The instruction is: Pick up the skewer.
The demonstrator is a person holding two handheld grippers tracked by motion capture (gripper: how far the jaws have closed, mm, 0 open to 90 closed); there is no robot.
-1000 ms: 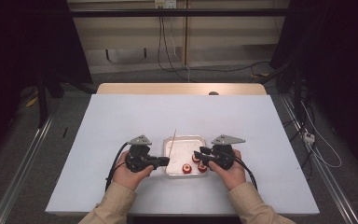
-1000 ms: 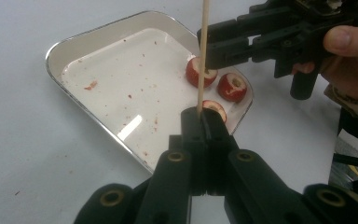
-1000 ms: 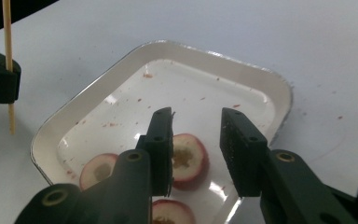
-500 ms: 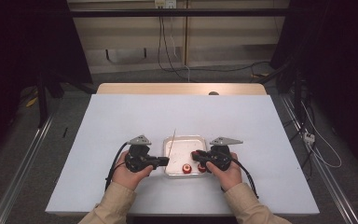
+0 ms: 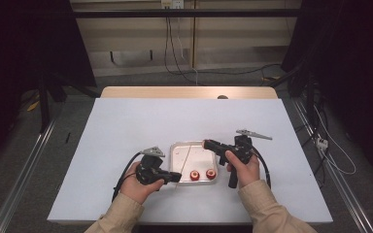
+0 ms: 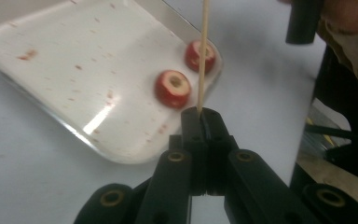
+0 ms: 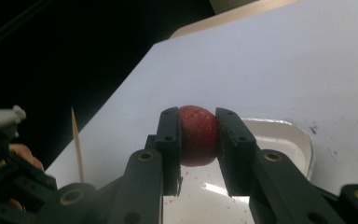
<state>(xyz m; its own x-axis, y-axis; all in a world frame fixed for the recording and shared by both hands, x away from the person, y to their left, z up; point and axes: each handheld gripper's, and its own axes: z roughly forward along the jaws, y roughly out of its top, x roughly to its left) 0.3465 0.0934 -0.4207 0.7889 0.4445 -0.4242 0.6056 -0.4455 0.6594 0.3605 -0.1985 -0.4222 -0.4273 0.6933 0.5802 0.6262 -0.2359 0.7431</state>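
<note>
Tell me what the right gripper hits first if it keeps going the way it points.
Likely nothing soon: the right gripper, clamped on a red fruit, points left above the tray; the upright skewer stands off its line, though depth is unclear.

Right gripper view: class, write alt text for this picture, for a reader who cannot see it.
A round red fruit is clamped between the right gripper's two black jaws, held above a white tray on a pale table. At the left edge, a thin wooden skewer stands upright beside the other gripper.
</note>
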